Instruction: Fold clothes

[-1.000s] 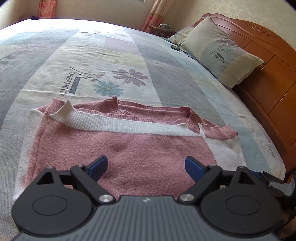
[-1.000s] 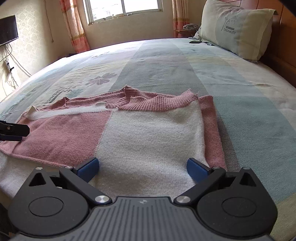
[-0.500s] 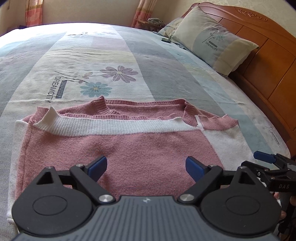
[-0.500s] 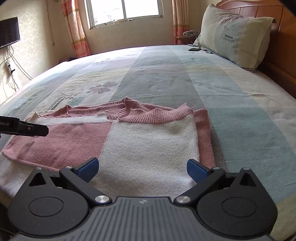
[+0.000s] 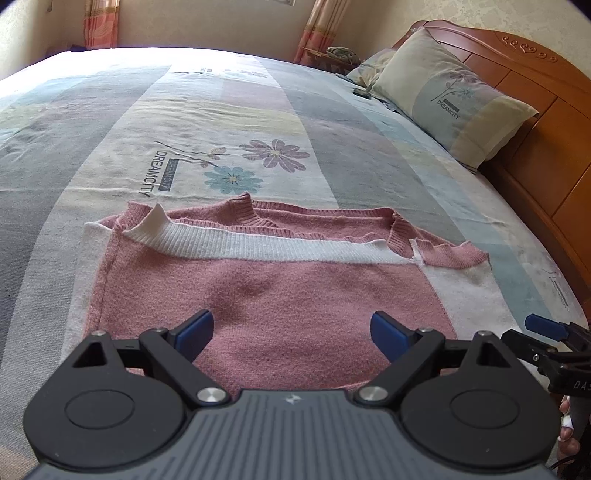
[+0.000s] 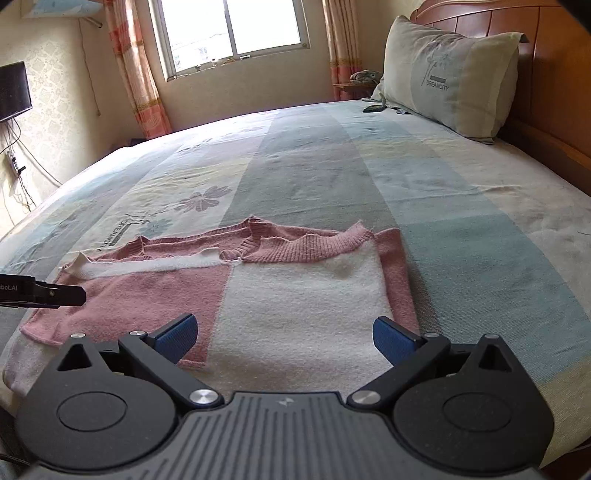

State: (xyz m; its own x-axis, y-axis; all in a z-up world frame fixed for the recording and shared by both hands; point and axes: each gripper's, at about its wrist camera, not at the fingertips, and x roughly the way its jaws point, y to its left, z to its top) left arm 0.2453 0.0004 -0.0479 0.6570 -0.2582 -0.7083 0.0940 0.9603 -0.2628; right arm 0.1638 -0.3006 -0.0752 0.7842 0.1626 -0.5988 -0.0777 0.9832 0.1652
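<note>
A pink and white knit sweater (image 5: 280, 295) lies folded flat near the front edge of the bed, its ribbed collar on the far side. My left gripper (image 5: 291, 332) hovers above its pink half, open, with nothing between the blue pads. The right wrist view shows the same sweater (image 6: 295, 302), and my right gripper (image 6: 284, 338) hangs open over its white half, holding nothing. The right gripper's blue fingertip (image 5: 543, 326) shows at the right edge of the left wrist view. The left gripper's black finger (image 6: 55, 295) shows at the left edge of the right wrist view.
The bed sheet (image 5: 258, 122) is striped with a flower print and stretches far beyond the sweater. A pillow (image 5: 450, 99) leans on the wooden headboard (image 5: 554, 110) at the right. A window (image 6: 236, 33), curtains and a wall screen (image 6: 13, 90) lie beyond the bed.
Both grippers have pulled back and up from the sweater, so more of the bed shows. The right gripper's finger came into the left wrist view. The sweater has not moved.
</note>
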